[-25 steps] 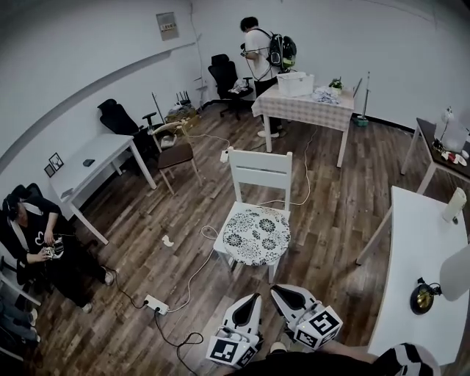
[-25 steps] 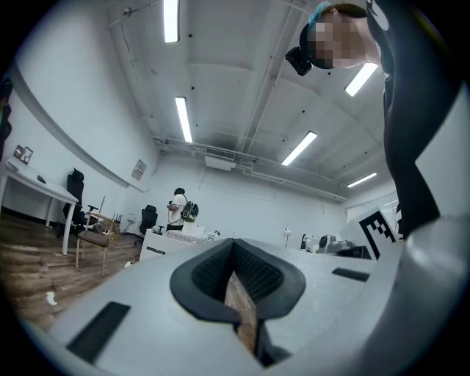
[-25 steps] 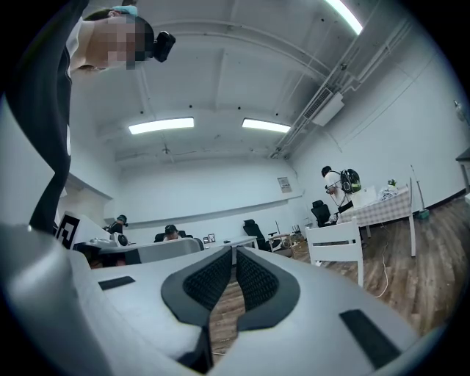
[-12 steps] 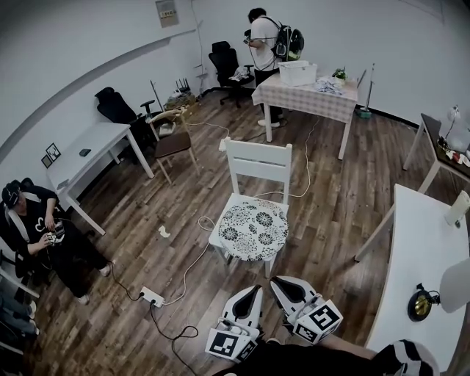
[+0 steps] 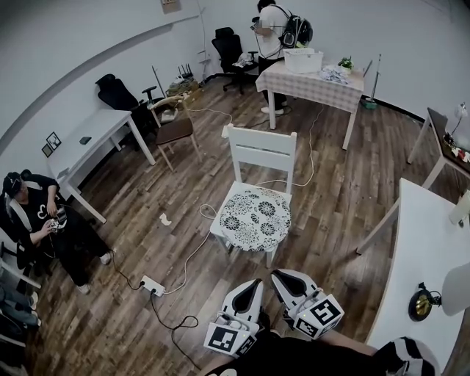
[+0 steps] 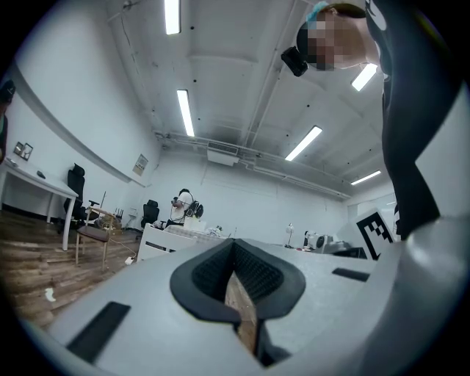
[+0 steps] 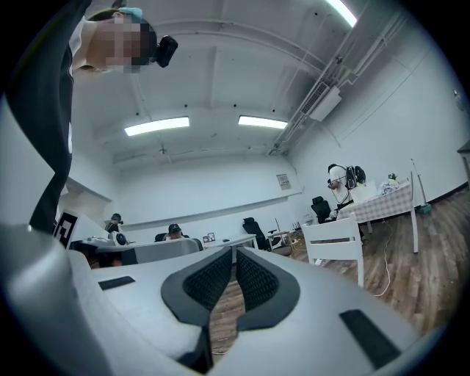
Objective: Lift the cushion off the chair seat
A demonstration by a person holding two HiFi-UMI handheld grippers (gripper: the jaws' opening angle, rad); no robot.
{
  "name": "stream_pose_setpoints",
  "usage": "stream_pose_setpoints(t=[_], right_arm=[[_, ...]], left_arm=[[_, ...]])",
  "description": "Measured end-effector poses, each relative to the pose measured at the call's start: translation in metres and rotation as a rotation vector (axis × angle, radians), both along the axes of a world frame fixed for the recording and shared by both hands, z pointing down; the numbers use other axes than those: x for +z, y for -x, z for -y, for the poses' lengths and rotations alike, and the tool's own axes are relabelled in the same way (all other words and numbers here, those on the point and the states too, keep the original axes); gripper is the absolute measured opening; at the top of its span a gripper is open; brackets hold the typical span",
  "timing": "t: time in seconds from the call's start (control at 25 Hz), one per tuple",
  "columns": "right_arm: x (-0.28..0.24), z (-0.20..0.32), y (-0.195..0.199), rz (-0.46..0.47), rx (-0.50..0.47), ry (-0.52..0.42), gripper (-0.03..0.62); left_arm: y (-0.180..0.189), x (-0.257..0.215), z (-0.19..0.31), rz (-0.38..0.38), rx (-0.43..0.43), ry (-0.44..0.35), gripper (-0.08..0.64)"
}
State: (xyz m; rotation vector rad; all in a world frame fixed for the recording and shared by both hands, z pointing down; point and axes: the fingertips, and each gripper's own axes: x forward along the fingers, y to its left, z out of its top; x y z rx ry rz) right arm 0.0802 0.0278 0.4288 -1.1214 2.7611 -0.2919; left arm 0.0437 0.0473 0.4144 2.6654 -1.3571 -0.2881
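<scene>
At the far left of the head view, a seated person (image 5: 35, 220) in dark clothes is bending over something small held in both hands. Just to the right, a long white desk (image 5: 94, 143) is standing along the wall, with a black office chair (image 5: 117, 95) behind it and a brown-seated chair (image 5: 176, 134) beside its far end. On the wooden floor (image 5: 132, 242) a white power strip (image 5: 153, 285) is lying with cables running from it towards the middle of the room.

In the middle, a white chair (image 5: 262, 150) is facing the camera. The cushion (image 5: 255, 217), round with a black-and-white flower pattern, is lying flat on its seat, covering most of it and untouched by either gripper.

Below the chair, at the lower edge, the left gripper (image 5: 255, 283) is pointing towards the seat, well short of it. In its own view the left gripper (image 6: 235, 253) is showing its dark pads meeting at the tips, with nothing between them. Just to its right, the right gripper (image 5: 278, 276) is pointing the same way, also apart from the cushion. In its own view the right gripper (image 7: 233, 263) is closed too and empty.

Further back, a table with a checked cloth (image 5: 312, 82) is carrying a white box (image 5: 303, 60), and a standing person (image 5: 275, 22) with a backpack is facing it. At the far right, a white table (image 5: 433, 242) is running along the edge.
</scene>
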Motion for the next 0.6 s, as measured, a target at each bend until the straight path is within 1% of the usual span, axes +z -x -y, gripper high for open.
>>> stream_pose_setpoints(t=[0.32,0.44,0.6], right_arm=[[-0.003,0.040,0.002,-0.007,0.018,-0.011,0.032],[-0.003,0.063,0.006,-0.007,0.025,-0.010,0.032],[-0.002,0.098,0.019,-0.014,0.030,-0.021,0.032]], left_arm=[[0.003,-0.003,0.040,-0.003,0.016,-0.018,0.000],[0.007,-0.004,0.062,-0.004,0.022,-0.024,0.000],[0.021,-0.004,0.100,-0.009,0.025,-0.032,0.000]])
